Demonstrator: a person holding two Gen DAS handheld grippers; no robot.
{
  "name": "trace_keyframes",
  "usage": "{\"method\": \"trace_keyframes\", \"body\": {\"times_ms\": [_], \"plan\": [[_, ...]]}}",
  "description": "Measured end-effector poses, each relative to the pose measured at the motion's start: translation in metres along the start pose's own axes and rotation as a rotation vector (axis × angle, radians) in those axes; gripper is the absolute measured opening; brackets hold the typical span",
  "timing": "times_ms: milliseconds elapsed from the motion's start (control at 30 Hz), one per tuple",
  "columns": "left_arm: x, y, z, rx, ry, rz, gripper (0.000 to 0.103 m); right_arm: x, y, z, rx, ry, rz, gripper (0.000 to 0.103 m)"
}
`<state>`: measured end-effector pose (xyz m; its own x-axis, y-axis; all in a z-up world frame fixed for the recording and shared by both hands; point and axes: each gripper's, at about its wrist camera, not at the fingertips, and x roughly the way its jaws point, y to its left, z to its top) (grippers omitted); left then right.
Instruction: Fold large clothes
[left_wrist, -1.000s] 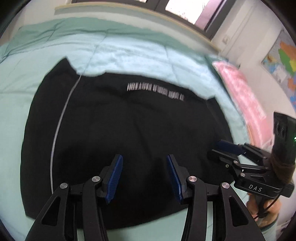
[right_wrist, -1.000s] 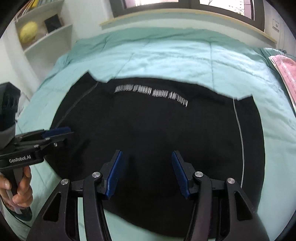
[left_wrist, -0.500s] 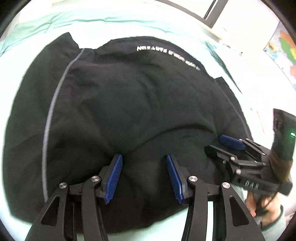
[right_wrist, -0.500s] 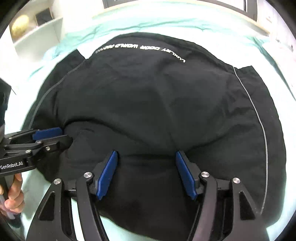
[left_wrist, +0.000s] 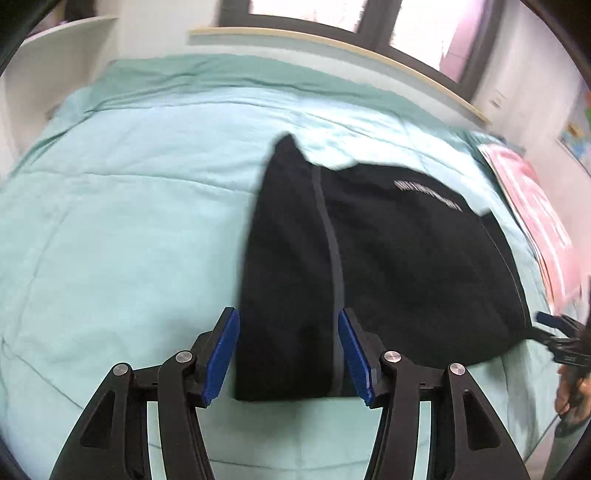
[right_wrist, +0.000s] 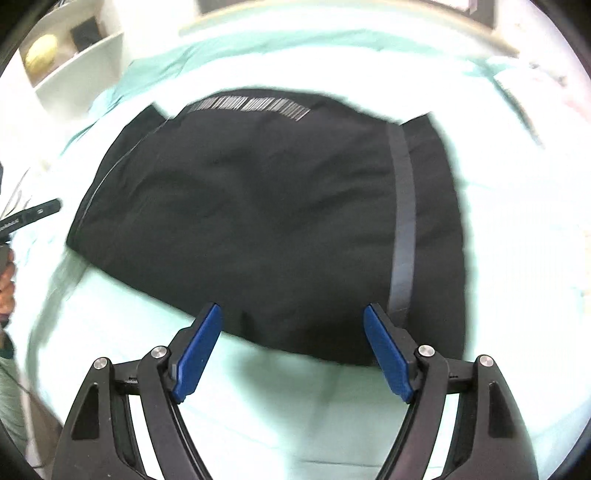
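The black top (right_wrist: 258, 206) lies flat on the bed (left_wrist: 122, 229), both the left gripper (left_wrist: 288, 354) and right gripper (right_wrist: 291, 347) wide open and empty, so I think grabbing its near edge comes next.

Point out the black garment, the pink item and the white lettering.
black garment (left_wrist: 406, 277), left wrist view, middle of its cloth
pink item (left_wrist: 535, 210), left wrist view, its flat top
white lettering (right_wrist: 251, 105), right wrist view, middle of the print
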<state>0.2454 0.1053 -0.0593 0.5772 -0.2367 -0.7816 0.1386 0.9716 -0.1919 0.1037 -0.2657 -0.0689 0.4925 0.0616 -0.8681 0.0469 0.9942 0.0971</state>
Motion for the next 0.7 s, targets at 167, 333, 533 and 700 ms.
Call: {"method": "trace_keyframes", "body": {"times_ms": [167,333,533,700], "plan": [[0.024,0.021,0.029,-0.056,0.003,-0.014,0.076,-0.028,-0.072,0.020,0.153,-0.120,-0.026,0.081],[0.066,0.031,0.050,-0.129,0.044,-0.091,0.076,-0.015,-0.121,0.043,0.275,-0.197,0.013,0.081],[0.119,0.041,0.056,-0.199,0.090,-0.157,0.076,0.020,-0.151,0.051,0.362,-0.189,0.057,0.081],[0.147,0.030,0.051,-0.187,0.172,-0.298,0.076,0.060,-0.162,0.055,0.391,-0.141,0.104,0.081]]}}
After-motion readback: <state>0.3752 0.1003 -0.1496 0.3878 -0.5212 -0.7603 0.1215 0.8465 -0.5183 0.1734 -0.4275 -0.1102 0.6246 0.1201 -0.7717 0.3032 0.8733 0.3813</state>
